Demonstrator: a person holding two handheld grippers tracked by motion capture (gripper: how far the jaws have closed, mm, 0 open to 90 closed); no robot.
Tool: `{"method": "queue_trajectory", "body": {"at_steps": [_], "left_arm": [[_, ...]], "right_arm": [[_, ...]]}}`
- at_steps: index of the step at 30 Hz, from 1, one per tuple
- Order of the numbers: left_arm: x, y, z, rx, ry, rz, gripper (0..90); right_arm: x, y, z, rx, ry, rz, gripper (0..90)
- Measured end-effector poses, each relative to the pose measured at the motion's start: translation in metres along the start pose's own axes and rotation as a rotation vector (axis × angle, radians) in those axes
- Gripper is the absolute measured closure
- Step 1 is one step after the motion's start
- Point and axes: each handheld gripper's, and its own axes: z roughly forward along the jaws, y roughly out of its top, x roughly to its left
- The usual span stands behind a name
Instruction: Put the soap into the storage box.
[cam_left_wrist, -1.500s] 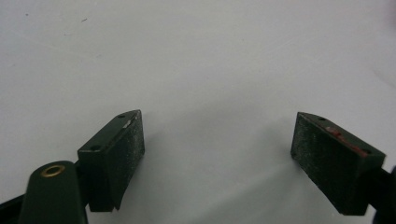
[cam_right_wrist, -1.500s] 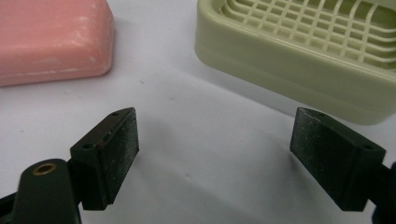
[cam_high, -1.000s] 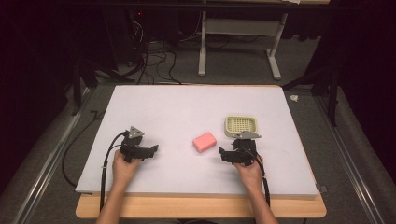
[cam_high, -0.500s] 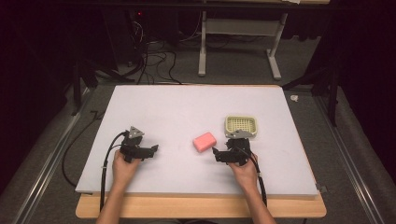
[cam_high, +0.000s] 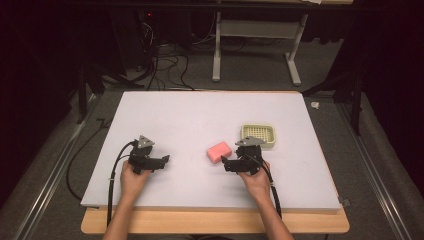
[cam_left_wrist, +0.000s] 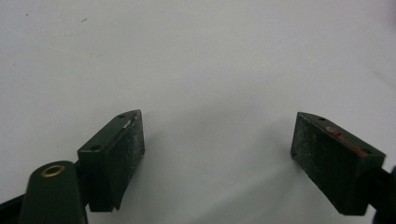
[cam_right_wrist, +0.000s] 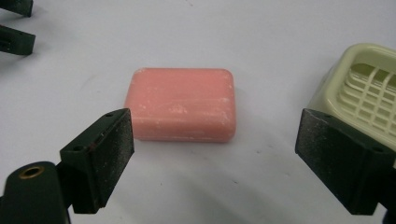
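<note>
White desk (cam_high: 200, 115) lay under me, a wooden edge along its near side, dark floor and cables beyond it.

My left gripper (cam_high: 162, 161) rested low over the left part of the desk, well apart from everything else. Its fingers (cam_left_wrist: 114, 156) stood wide apart, with bare white desk between them in the left gripper view.

My right gripper (cam_high: 225, 163) sat right of the middle, aimed toward the left. Its fingers (cam_right_wrist: 100, 156) were spread wide too and held nothing. The soap (cam_high: 219, 151), a pink bar with rounded corners, lay flat on the desk just ahead of those fingers. In the right gripper view the soap (cam_right_wrist: 182, 104) sat beyond the fingertips, nearer my left finger than my right one, and not yet between them. I could not tell whether the left finger touched the bar; a thin strip of desk seemed to show between them.

A pale slotted dish (cam_high: 258, 135) stood just behind my right gripper in the high view, near the soap but apart from it. In the right gripper view the dish (cam_right_wrist: 364, 88) rose right behind my right finger, empty, its grid floor showing.
</note>
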Motion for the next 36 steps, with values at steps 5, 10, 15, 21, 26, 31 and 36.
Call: {"method": "queue_trajectory", "body": {"at_steps": [5, 10, 15, 21, 26, 31, 36], "left_arm": [[0.0, 0.0, 0.0, 0.0, 0.0, 0.0, 17.9], [0.0, 0.0, 0.0, 0.0, 0.0, 0.0, 17.9], [0.0, 0.0, 0.0, 0.0, 0.0, 0.0, 17.9], [0.0, 0.0, 0.0, 0.0, 0.0, 0.0, 17.9], [0.0, 0.0, 0.0, 0.0, 0.0, 0.0, 17.9], [0.0, 0.0, 0.0, 0.0, 0.0, 0.0, 17.9], [0.0, 0.0, 0.0, 0.0, 0.0, 0.0, 17.9]], "right_arm": [[0.005, 0.006, 0.003, -0.005, -0.003, -0.014, 12.5], [0.009, 0.01, 0.007, 0.002, -0.01, -0.02, 13.6], [0.014, 0.016, 0.012, 0.005, -0.004, -0.033, 13.5], [0.019, 0.022, 0.019, 0.004, -0.003, -0.047, 12.3], [0.021, 0.022, 0.028, 0.032, 0.001, -0.043, 12.0], [0.021, 0.021, 0.036, 0.048, -0.009, -0.04, 12.0], [0.023, 0.019, 0.043, 0.066, -0.013, -0.045, 11.9]]}}
